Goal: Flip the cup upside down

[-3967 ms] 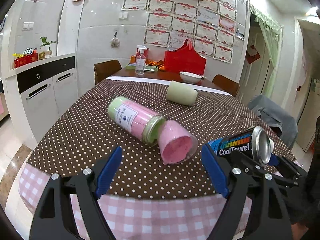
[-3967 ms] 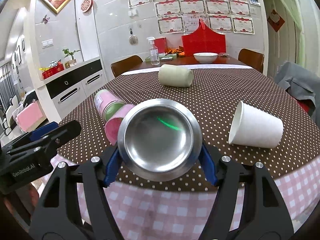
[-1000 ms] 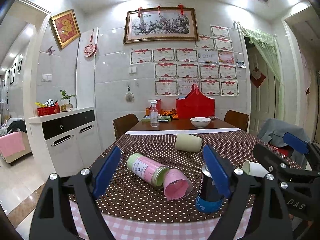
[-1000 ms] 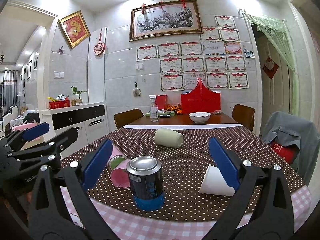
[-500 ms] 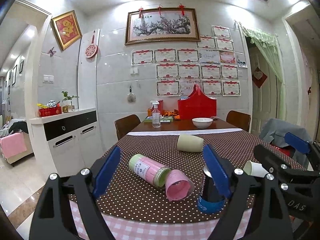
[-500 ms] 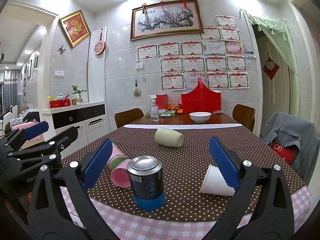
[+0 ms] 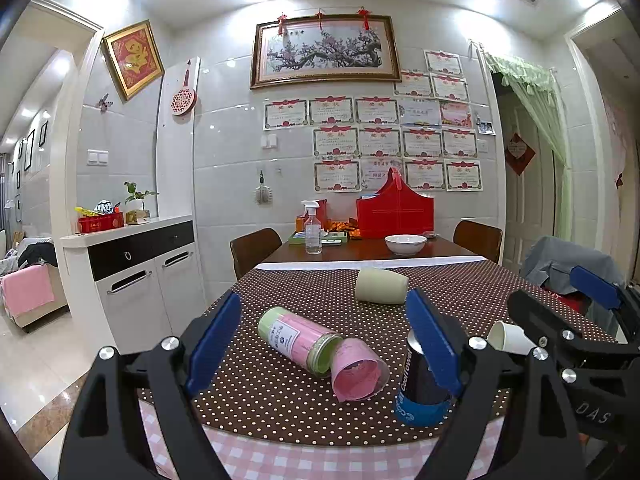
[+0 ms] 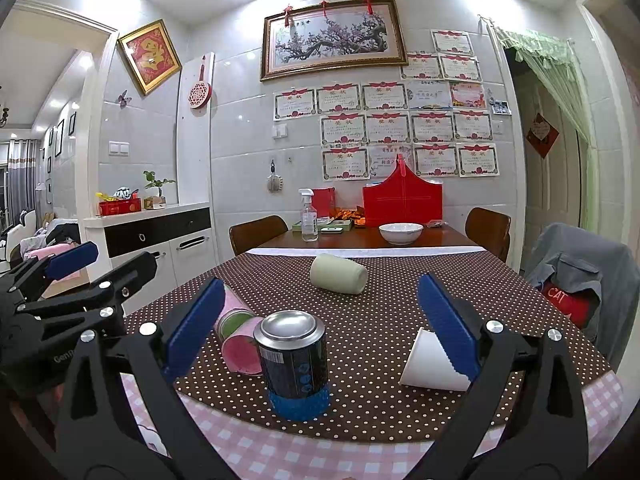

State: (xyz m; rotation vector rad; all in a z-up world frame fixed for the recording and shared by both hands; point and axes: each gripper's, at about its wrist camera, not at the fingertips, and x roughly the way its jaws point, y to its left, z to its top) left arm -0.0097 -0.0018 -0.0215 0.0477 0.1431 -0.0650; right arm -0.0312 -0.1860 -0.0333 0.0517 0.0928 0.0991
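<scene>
A dark metal cup with a blue band [image 8: 294, 364] stands on the dotted tablecloth near the front edge, its shiny closed end up. In the left wrist view it [image 7: 420, 392] is partly hidden behind my right finger pad. My right gripper [image 8: 320, 330] is open and empty, drawn back from the cup. My left gripper [image 7: 324, 344] is open and empty, held off the table's front edge. A pink cup [image 7: 358, 370] and a pink-green jar [image 7: 298, 338] lie on their sides left of the metal cup.
A white paper cup [image 8: 434, 364] lies on its side at the right. A pale green cup [image 8: 338, 274] lies farther back. A white bowl [image 8: 400, 232], a spray bottle [image 8: 309, 216] and a red box [image 8: 402, 200] stand at the far end. Chairs flank the table.
Four seconds ago my right gripper held the metal cup tilted toward the camera. Now the cup stands on the table with its closed end up and both grippers are open and drawn back.
</scene>
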